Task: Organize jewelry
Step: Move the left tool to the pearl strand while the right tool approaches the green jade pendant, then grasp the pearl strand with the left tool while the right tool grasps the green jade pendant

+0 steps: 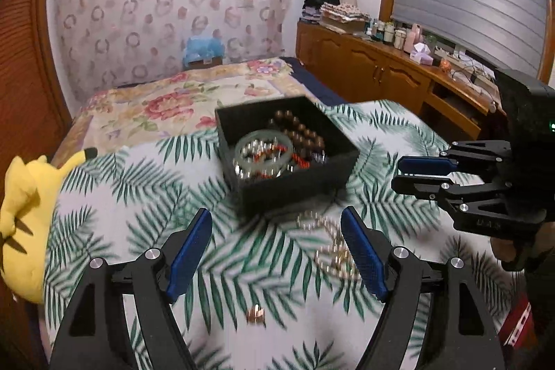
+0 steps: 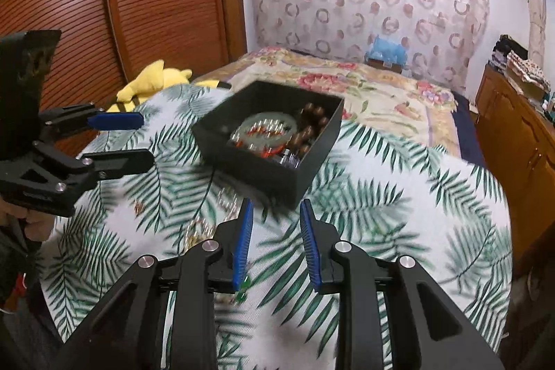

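A black open box (image 1: 298, 186) (image 2: 256, 165) stands on the palm-leaf cloth and holds a pale green bangle (image 1: 242, 141) (image 2: 293, 125), brown wooden beads (image 1: 301, 130) (image 2: 312, 123) and red and silver beads. A pearl-and-gold necklace (image 1: 329, 245) (image 2: 208, 224) lies loose on the cloth in front of the box. A small copper ring (image 1: 255, 317) (image 2: 138, 206) lies nearer. A small green piece (image 2: 244, 286) lies by my right gripper's left finger. My left gripper (image 1: 277, 224) (image 2: 142, 139) is open and empty above the cloth. My right gripper (image 2: 275, 207) (image 1: 397, 174) is open and empty.
A yellow plush toy (image 1: 24, 214) (image 2: 152, 82) lies at the cloth's left edge. A floral bedspread (image 1: 180, 103) lies behind the box. A wooden cabinet (image 1: 381, 71) with bottles runs along the right wall. A brown slatted door (image 2: 121, 6) is on the left.
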A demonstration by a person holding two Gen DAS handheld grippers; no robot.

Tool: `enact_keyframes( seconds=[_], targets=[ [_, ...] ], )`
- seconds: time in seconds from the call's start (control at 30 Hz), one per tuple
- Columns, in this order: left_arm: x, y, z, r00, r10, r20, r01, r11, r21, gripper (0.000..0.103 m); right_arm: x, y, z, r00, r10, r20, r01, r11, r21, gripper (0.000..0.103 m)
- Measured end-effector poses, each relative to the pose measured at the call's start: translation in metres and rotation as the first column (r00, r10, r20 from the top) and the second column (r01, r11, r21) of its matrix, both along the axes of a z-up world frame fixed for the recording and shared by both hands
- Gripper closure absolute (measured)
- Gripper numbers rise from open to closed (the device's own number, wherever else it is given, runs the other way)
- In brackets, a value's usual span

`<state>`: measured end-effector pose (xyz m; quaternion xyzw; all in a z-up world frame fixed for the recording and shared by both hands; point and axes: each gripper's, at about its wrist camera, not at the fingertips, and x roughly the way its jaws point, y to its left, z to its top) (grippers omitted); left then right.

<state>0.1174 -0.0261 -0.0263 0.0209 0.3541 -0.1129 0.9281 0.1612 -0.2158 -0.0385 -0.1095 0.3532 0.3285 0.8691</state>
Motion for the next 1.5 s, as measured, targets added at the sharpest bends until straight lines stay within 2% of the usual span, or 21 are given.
enact_keyframes(
  seconds=[0.33, 0.53, 0.7, 0.77, 0.87, 0.93, 1.2, 1.23, 1.5],
  targets=[
    [-0.032, 0.009, -0.019, 0.999, 0.005, -0.032, -0.006, 1.000, -0.027, 0.030, -0.019, -0.002, -0.030, 0.998, -0.010, -0.063, 0.006, 0.998, -0.059, 0.073],
    [-0.039, -0.001, -0.031, 0.998, -0.016, -0.061, 0.013, 0.998, -0.056, 0.030, -0.035, -0.011, -0.039, 0.996, -0.038, -0.084, 0.036, 0.999, -0.030, 0.073],
    [-0.029, -0.019, -0.038, 0.994, -0.068, -0.085, 0.063, 0.996, -0.069, 0.050, -0.051, -0.018, -0.043, 0.995, -0.058, -0.085, 0.058, 0.998, 0.000, 0.073],
    [-0.022, -0.026, -0.042, 0.991, -0.086, -0.100, 0.079, 0.994, -0.072, 0.064, -0.055, -0.019, -0.045, 0.994, -0.063, -0.085, 0.063, 0.998, -0.004, 0.073],
    [-0.013, -0.035, -0.046, 0.988, -0.102, -0.112, 0.096, 0.993, -0.065, 0.069, -0.061, -0.022, -0.043, 0.995, -0.067, -0.074, 0.068, 0.998, 0.002, 0.073],
    [-0.008, -0.040, -0.048, 0.987, -0.112, -0.118, 0.106, 0.993, -0.054, 0.078, -0.062, -0.023, -0.043, 0.995, -0.073, -0.071, 0.073, 0.997, -0.005, 0.073],
    [0.004, -0.050, -0.053, 0.983, -0.119, -0.140, 0.118, 0.993, -0.016, 0.088, -0.061, -0.022, -0.042, 0.994, -0.083, -0.067, 0.083, 0.997, -0.006, 0.073],
    [0.005, -0.051, -0.053, 0.982, -0.120, -0.145, 0.120, 0.993, -0.014, 0.094, -0.061, -0.022, -0.042, 0.994, -0.085, -0.067, 0.085, 0.996, -0.005, 0.073],
    [0.008, -0.055, -0.059, 0.978, -0.123, -0.171, 0.126, 0.992, 0.005, 0.095, -0.061, -0.022, -0.042, 0.995, -0.082, -0.051, 0.081, 0.997, -0.020, 0.073]
  ],
)
